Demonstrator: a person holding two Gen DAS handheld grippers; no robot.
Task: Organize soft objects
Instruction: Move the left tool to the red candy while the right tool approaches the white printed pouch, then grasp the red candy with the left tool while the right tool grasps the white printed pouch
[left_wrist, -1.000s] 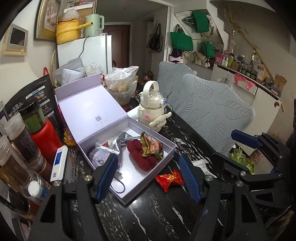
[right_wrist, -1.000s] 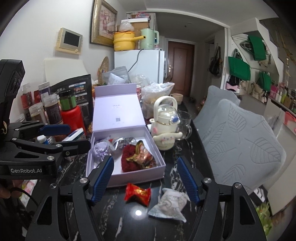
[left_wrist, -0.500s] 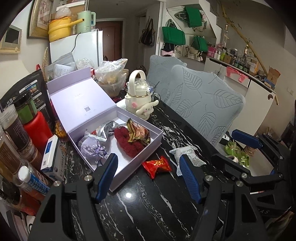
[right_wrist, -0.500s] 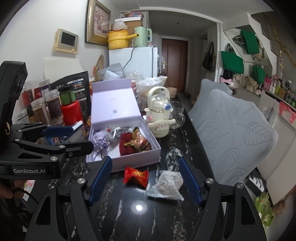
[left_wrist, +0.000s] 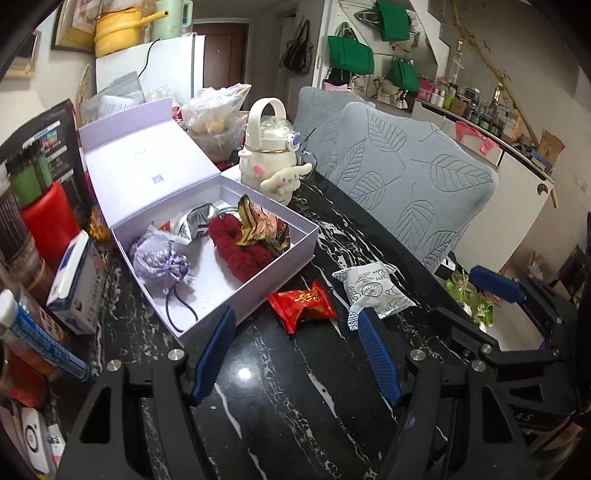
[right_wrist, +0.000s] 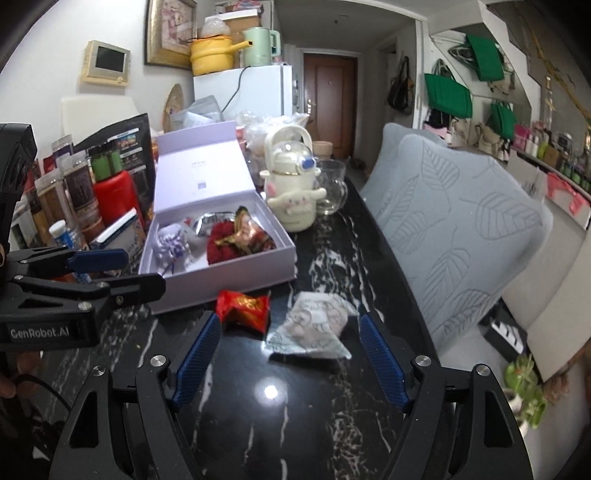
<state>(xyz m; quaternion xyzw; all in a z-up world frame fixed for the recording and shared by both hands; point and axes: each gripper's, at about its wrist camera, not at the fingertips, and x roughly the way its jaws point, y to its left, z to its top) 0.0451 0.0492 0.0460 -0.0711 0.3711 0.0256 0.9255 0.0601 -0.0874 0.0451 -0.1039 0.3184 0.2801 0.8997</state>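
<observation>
On the black marbled table (left_wrist: 295, 406), the lavender gift box (left_wrist: 303, 236) lies open at ten o'clock, holding a purple drawstring pouch (left_wrist: 159, 260), a red fuzzy scrunchie (left_wrist: 236, 251) and a foil snack packet (left_wrist: 260, 227). The left gripper (left_wrist: 295, 354) is released, empty. At twelve o'clock lies a red candy packet (right_wrist: 243, 308), the white printed sachet (right_wrist: 314, 328) just beside it at one o'clock. The right gripper (right_wrist: 288, 365) hangs empty, jaws opening.

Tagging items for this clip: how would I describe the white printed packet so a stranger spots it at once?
Start at the open lilac box on the black marble table. On the tabletop just outside its front corner lie two loose packets side by side. The white packet is the one nearer the grey chair, pillow-shaped with blue line drawings, unlike the shiny red wrapper beside it.
</observation>
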